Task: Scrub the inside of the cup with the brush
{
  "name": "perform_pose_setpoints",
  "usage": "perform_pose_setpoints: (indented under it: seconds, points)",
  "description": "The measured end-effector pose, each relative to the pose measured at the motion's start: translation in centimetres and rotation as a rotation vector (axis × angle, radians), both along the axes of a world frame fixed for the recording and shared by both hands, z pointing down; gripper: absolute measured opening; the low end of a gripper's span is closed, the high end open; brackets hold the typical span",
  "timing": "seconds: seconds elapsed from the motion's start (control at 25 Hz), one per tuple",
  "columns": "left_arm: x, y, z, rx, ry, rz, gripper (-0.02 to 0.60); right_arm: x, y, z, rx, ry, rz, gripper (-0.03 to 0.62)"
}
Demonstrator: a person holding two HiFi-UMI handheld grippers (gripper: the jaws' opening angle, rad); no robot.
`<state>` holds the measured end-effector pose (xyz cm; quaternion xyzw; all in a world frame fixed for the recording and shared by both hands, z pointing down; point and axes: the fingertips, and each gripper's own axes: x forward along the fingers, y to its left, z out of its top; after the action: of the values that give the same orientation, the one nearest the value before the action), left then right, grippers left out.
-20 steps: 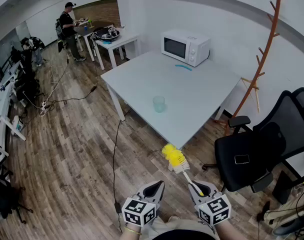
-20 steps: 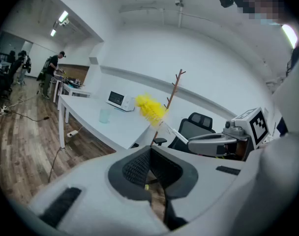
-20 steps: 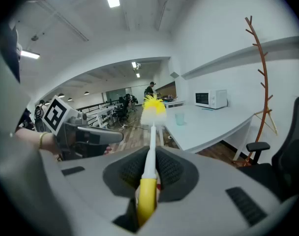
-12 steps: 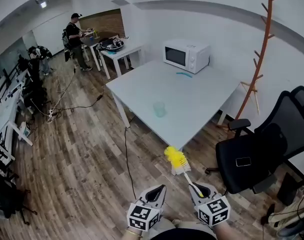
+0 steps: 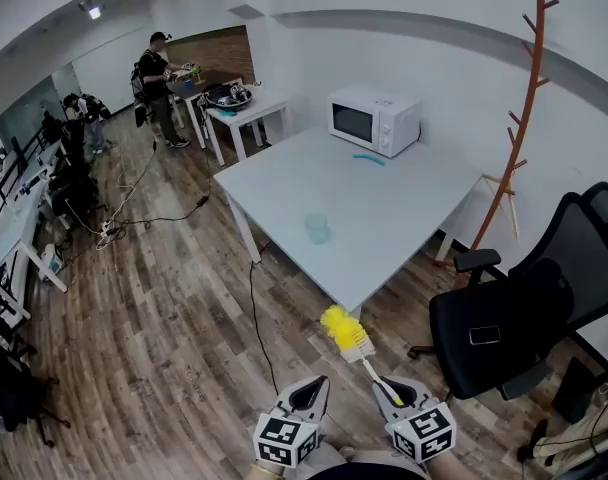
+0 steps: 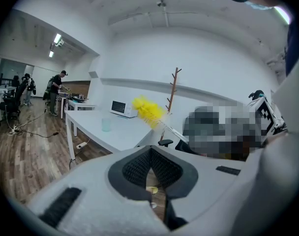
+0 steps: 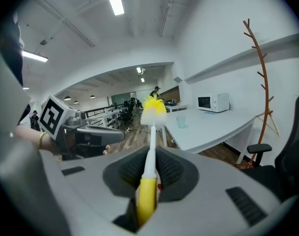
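A pale blue translucent cup stands upright on the white table, near its front edge. It shows small in the left gripper view as the cup and in the right gripper view as the cup. My right gripper is shut on the yellow handle of a brush, whose yellow bristle head points toward the table, well short of it. My left gripper hangs beside it, shut and empty. Both grippers are low, over the wooden floor, far from the cup.
A white microwave and a small teal object sit at the table's far side. A black office chair stands right, a wooden coat tree behind it. A cable runs across the floor. A person stands at distant tables.
The view has shifted slightly closer to the table. Both grippers stay low in front of me, and the brush remains held in the right one.
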<state>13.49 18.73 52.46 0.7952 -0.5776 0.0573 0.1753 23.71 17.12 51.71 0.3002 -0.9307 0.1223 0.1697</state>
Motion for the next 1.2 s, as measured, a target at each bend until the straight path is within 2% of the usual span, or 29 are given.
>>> perform_pose_setpoints:
  seconds: [0.28, 0.4, 0.56, 0.68, 0.92, 1.2]
  points:
    - [-0.1, 0.1, 0.2, 0.001, -0.015, -0.008, 0.018, -0.1, -0.7, 0.3, -0.024, -0.022, -0.001, 0.052]
    - [-1.2, -0.2, 0.6, -0.008, -0.022, -0.018, 0.018, -0.8, -1.1, 0.4, -0.024, -0.018, -0.006, 0.052]
    - [-3.1, -1.6, 0.6, -0.003, 0.008, -0.049, 0.018, -2.0, -1.8, 0.6, -0.023, -0.002, -0.016, 0.052]
    - [-4.3, -3.3, 1.0, -0.003, -0.002, -0.032, 0.018, -3.1, -3.3, 0.9, -0.027, 0.000, -0.002, 0.052]
    - [-8.3, -8.0, 1.1, -0.008, -0.023, 0.028, 0.018, -8.0, -7.3, 0.9, -0.020, -0.004, 0.023, 0.052]
    - [-15.3, -14.4, -0.1, 0.008, -0.036, 0.035, 0.018, -14.7, -13.5, -1.0, 0.017, -0.005, 0.050, 0.052]
